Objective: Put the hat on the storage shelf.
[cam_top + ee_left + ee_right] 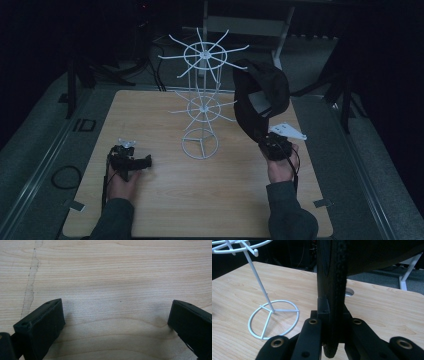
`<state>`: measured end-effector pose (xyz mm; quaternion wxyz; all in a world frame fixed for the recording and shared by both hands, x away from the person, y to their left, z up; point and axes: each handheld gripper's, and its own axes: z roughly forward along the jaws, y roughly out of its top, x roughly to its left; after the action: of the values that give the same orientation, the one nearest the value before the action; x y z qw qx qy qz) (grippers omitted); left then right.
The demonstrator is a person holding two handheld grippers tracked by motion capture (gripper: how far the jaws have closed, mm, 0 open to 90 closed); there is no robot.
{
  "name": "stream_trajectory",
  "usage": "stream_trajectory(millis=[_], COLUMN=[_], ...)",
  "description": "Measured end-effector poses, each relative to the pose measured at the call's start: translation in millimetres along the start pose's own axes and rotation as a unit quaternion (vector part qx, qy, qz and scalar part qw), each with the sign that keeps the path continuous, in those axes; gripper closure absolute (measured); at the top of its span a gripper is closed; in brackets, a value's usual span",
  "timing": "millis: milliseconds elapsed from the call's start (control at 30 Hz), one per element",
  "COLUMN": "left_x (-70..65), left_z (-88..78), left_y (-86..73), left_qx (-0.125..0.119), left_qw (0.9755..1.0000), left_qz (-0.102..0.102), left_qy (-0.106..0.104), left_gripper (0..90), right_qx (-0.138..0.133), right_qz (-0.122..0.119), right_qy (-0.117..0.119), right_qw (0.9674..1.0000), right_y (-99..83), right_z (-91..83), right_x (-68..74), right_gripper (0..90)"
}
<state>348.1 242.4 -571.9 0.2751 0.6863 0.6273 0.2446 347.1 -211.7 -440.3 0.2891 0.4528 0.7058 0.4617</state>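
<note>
A white wire rack [202, 100] with two tiers of spokes stands on a ring base in the middle of the wooden table [150, 210]. My right gripper [274, 146], to the right of the rack, is shut on the edge of a black cap [260, 95] and holds it up beside the upper spokes. In the right gripper view the cap's edge [332, 277] runs upright between the jaws of the right gripper [333, 312], with the rack's base ring [295, 308] to the left. My left gripper [142, 161] rests low over the table's left part. Its jaws stand wide apart over bare wood, so the left gripper [116, 317] is open.
A cable coil [65, 176] lies on the grey floor to the left of the table. A white frame [245, 25] stands behind the table. A round hole [349, 292] is set in the tabletop behind the cap.
</note>
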Motion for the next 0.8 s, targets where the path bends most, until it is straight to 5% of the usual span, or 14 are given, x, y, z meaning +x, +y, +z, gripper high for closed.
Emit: stream_trajectory(millis=[800], left_x=[0.0], left_z=[-0.1], left_y=[0.1], left_qx=[0.001], left_qw=[1.0000], left_qz=[0.000], left_qy=[0.000], left_gripper=[0.8], right_qx=[-0.010], right_qz=[-0.001], right_qy=[-0.005], right_qw=[0.9999], right_y=[8.1], right_z=[-3.9], right_x=[-2.4], right_gripper=[86.5])
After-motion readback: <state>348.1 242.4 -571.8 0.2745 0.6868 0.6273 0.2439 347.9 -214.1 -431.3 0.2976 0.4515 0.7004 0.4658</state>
